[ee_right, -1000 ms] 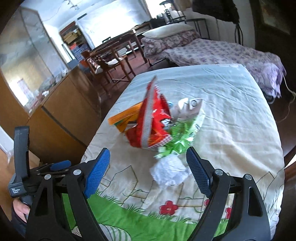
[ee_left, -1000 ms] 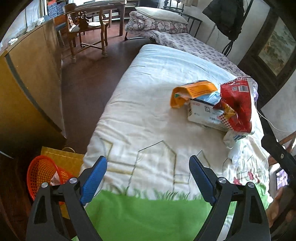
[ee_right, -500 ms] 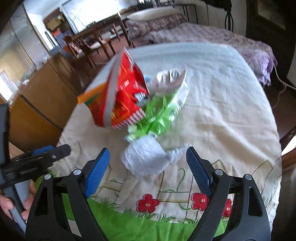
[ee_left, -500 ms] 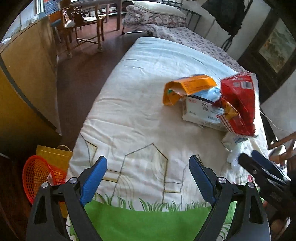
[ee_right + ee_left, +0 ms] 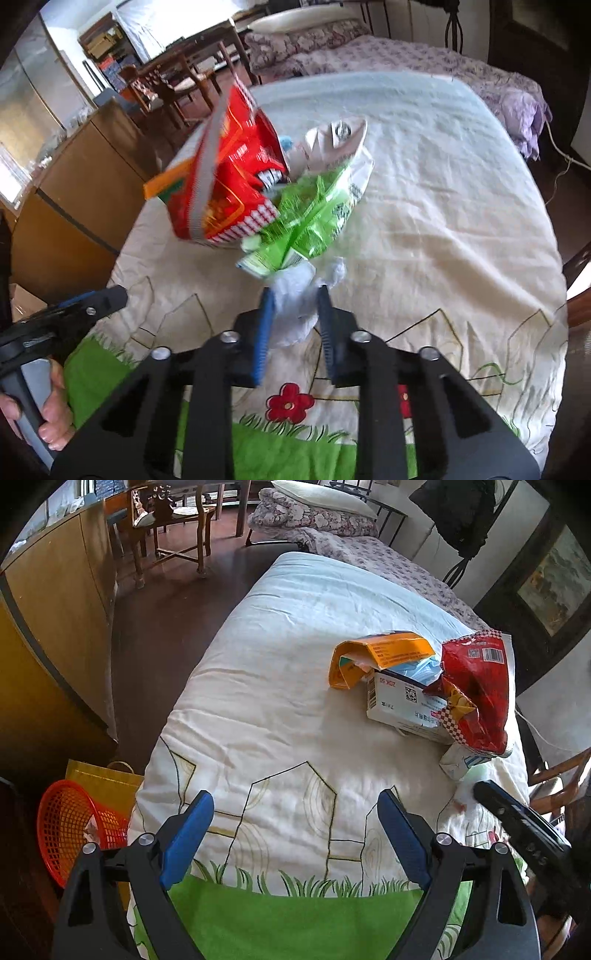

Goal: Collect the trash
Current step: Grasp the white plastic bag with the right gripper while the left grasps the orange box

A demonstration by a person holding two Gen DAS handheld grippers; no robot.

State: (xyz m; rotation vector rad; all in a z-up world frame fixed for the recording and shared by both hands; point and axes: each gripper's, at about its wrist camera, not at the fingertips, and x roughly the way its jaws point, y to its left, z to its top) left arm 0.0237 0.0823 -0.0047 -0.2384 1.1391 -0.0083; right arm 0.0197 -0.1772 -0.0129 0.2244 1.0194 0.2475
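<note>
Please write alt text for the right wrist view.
The right gripper, jaws just closed, pinches a crumpled white tissue on a quilted bed cover. Behind it lie a green wrapper and a red snack bag.

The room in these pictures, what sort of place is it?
Most likely a lived-in bedroom that also serves for dining. A bed with a printed quilt fills the middle, a second bed with a pillow stands beyond it, and wooden chairs sit by a table.

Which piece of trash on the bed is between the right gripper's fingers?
The crumpled white tissue: the right gripper is shut on it, whereas the red snack bag and green wrapper lie farther off.
</note>
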